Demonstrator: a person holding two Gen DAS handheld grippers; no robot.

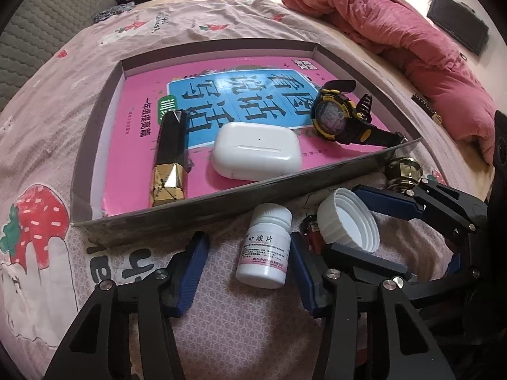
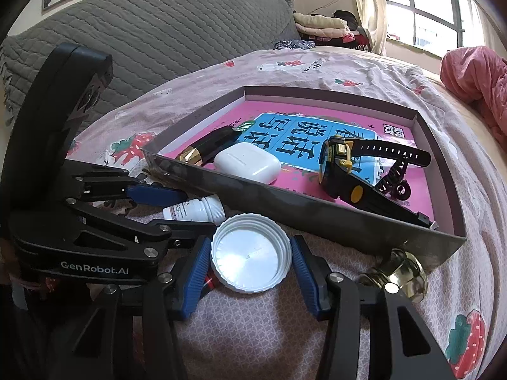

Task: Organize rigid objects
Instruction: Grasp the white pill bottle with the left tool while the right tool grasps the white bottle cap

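A white pill bottle [image 1: 264, 247] with a pink label lies on the bedsheet in front of a shallow cardboard box [image 1: 221, 202]. My left gripper [image 1: 247, 236] straddles the bottle with a gap at its left pad, so it is open. Just to the right, a white ribbed screw cap [image 2: 250, 253] sits tilted with its hollow side up, and my right gripper [image 2: 250, 242] is shut on it, both blue pads against its rim. Inside the box, a black-and-gold lipstick [image 1: 168, 158], a white earbud case [image 1: 256, 150] and a black-and-yellow watch [image 1: 336, 115] lie on a pink book.
A gold knob [image 2: 399, 272] rests against the box's near right corner. A small red object [image 1: 312, 234] pokes out under the cap. A pink quilt [image 1: 412, 47] is bunched at the far right of the bed, and a grey quilted cover [image 2: 158, 31] lies behind.
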